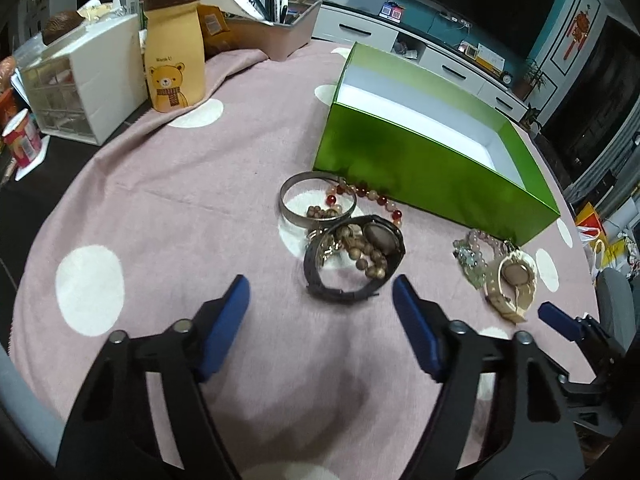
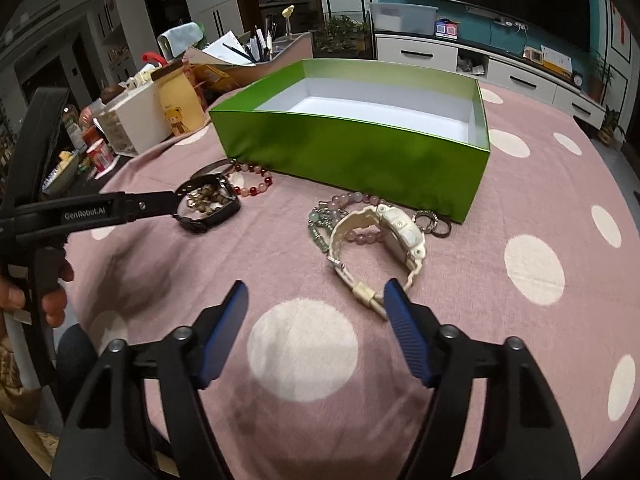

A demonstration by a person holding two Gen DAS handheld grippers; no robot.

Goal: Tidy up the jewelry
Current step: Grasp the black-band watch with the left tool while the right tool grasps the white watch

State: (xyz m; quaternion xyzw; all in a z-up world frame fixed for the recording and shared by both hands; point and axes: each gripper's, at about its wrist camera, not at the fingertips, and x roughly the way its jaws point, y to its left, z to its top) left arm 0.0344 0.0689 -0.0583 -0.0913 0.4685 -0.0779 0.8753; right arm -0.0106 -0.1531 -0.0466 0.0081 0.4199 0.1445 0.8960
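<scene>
The left tool [image 1: 320,292] is released, its blue pads spread wide above the pink dotted cloth [image 1: 160,208] on the worktop, holding nothing. Just beyond its tips lies a black watch [image 1: 352,256] with a string of brown beads [image 1: 362,250] piled inside its band. Touching the watch on the far side sits a silver bangle [image 1: 318,198], and a red bead bracelet [image 1: 370,196] runs from the bangle toward the green box [image 1: 420,152].

The right tool [image 2: 316,294] is also released and grasps nothing; its right pad sits just beside the buckle end of a cream watch [image 2: 384,236]. A pink bead bracelet [image 2: 356,200] and a pale green bead strand [image 2: 320,224] lie tangled against that watch, near the box's front wall. Small rings [image 2: 434,226] rest to the right of the watch, close to the box corner.

The box stands open at the far middle of the cloth, its white inside showing no jewelry. To the far left stand a bear jar [image 1: 174,56] and a white drawer unit [image 1: 84,76].
</scene>
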